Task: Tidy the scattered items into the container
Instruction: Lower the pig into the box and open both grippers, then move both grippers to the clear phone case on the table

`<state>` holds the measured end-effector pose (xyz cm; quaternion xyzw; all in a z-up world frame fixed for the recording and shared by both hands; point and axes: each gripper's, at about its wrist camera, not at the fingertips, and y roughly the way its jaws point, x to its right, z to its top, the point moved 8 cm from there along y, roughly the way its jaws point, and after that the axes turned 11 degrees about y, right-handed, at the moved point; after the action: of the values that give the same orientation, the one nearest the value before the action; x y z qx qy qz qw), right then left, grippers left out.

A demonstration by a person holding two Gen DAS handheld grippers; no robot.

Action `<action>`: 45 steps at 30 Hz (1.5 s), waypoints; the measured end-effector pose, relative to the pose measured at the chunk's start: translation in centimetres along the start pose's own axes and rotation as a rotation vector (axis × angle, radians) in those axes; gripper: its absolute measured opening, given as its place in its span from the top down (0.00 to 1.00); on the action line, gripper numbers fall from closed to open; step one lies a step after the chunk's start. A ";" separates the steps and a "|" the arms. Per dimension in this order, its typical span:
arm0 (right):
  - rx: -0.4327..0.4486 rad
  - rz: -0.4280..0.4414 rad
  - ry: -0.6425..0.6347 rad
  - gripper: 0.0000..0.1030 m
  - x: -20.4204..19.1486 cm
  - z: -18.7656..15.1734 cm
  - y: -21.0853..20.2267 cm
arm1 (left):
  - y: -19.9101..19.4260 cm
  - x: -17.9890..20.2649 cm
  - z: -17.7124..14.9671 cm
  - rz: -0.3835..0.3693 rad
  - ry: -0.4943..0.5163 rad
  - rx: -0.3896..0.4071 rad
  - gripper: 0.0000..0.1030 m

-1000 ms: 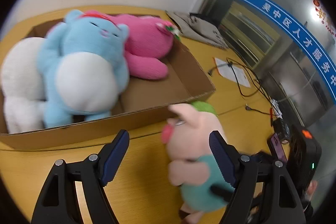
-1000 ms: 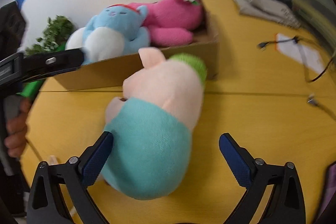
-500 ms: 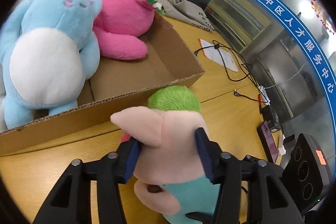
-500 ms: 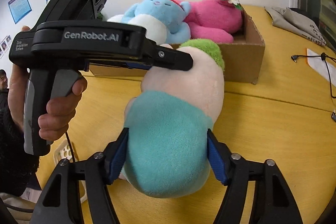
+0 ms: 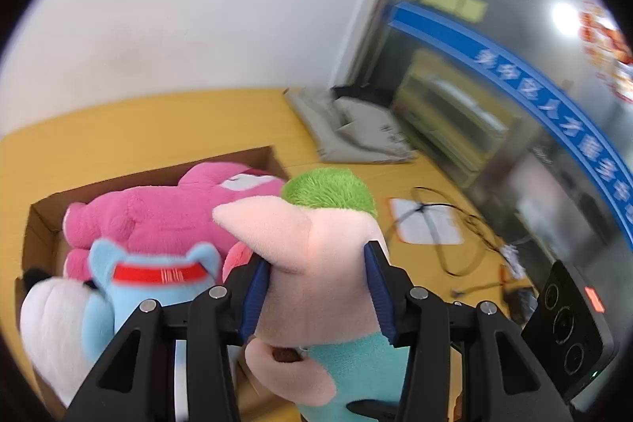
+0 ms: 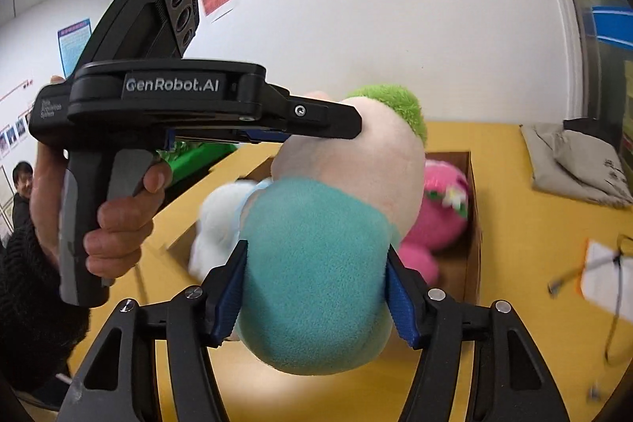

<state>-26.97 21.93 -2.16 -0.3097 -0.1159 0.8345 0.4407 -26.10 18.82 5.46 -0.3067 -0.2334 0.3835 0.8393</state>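
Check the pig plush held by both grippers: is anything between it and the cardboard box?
Nothing visible blocks it. The pig plush hangs above the cardboard box, gripped by the left gripper and right gripper. The pink plush and blue plush already fill much of the box.

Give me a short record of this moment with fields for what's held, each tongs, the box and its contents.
held item: pig plush, green tuft, teal body
left tongs: shut on the pig plush's head
right tongs: shut on its teal body
container: cardboard box on the yellow table
box contents: pink plush, blue plush, white plush
pig position: lifted, above the box
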 end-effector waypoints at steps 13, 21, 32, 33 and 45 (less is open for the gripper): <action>-0.254 -0.240 0.112 0.24 6.9 -5.7 5.0 | 9.0 -1.1 -4.9 -0.065 -0.047 -0.143 0.51; -0.222 -0.244 0.160 0.19 6.2 -6.6 2.0 | 3.2 -0.4 -5.0 -0.076 -0.060 -0.051 0.44; -0.141 -0.255 0.078 0.18 3.9 -4.7 0.3 | -1.8 -3.6 -14.3 0.087 -0.097 -0.111 0.44; -0.166 -0.278 0.085 0.18 4.5 -5.6 1.1 | -1.6 -4.4 -15.6 0.083 -0.134 -0.132 0.44; -0.122 -0.356 0.039 0.00 0.3 -8.3 -3.9 | -9.5 -5.1 -18.9 0.162 -0.143 -0.029 0.44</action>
<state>-19.37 23.76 -6.99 -0.3265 -0.2108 0.7286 0.5641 -12.55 3.54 -2.04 -0.3084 -0.2727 0.4675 0.7823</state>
